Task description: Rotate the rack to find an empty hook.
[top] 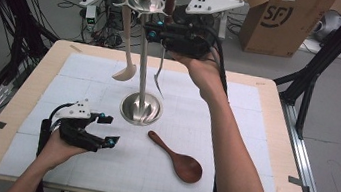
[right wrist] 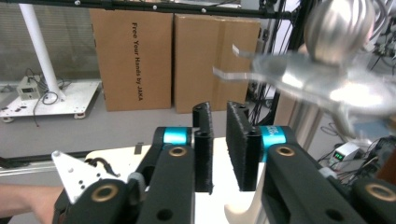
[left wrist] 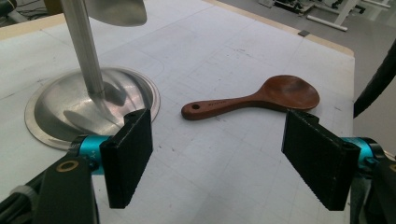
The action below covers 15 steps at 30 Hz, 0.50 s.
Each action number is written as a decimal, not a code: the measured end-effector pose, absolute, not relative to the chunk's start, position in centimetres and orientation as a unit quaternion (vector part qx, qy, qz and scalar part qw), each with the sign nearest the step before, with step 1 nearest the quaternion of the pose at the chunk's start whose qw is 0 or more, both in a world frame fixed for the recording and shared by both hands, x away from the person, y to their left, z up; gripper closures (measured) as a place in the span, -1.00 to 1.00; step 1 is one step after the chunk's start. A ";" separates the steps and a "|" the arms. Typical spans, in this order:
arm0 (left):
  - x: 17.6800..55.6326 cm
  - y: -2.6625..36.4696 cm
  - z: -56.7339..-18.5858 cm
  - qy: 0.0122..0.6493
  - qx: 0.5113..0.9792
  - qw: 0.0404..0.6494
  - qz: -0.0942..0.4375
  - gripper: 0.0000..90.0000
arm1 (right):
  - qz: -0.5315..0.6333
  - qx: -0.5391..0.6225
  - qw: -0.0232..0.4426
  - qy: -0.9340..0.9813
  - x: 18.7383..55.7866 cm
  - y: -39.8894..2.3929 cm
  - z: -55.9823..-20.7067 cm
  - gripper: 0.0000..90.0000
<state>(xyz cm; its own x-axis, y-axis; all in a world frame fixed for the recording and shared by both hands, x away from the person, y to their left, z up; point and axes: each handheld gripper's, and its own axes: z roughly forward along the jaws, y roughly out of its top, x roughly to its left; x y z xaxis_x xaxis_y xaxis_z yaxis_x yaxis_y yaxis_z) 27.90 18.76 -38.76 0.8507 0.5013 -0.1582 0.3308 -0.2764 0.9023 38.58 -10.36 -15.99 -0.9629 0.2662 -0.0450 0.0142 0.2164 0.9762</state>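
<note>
A steel utensil stand point(top: 141, 108) rises from the middle of the white mat, its hooked crown point(top: 145, 2) at the top. A cream spatula point(top: 127, 49) hangs on its left and a fork point(top: 159, 77) with a dark handle on its right. My right gripper point(top: 152, 29) is held high beside the crown, against the fork's upper part. In the right gripper view its jaws point(right wrist: 219, 114) stand a narrow gap apart with nothing between them. A brown wooden spoon point(top: 177, 158) lies flat on the mat. My left gripper point(top: 109, 130) rests open on the mat, facing the spoon point(left wrist: 252, 98).
The stand's round base point(left wrist: 56, 112) lies just left of my left gripper point(left wrist: 217, 140). Cardboard boxes point(top: 283, 18) and tangled cables point(top: 94, 9) sit on the floor beyond the table's far edge point(top: 164, 57). Black frame legs point(top: 313, 70) flank the table.
</note>
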 end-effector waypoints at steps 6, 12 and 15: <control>28.0 18.8 -38.8 0.262 0.797 0.538 0.080 -0.44 | 0.616 0.111 0.091 0.775 38.6 -11.4 -17.7 0.55; 28.0 18.8 -38.8 0.264 0.797 0.538 0.079 -0.45 | 0.611 0.126 0.086 0.777 38.2 -12.4 -19.2 0.47; 28.0 18.9 -38.9 0.263 0.798 0.536 0.080 -0.45 | 0.609 0.131 0.087 0.777 38.1 -13.0 -19.9 0.44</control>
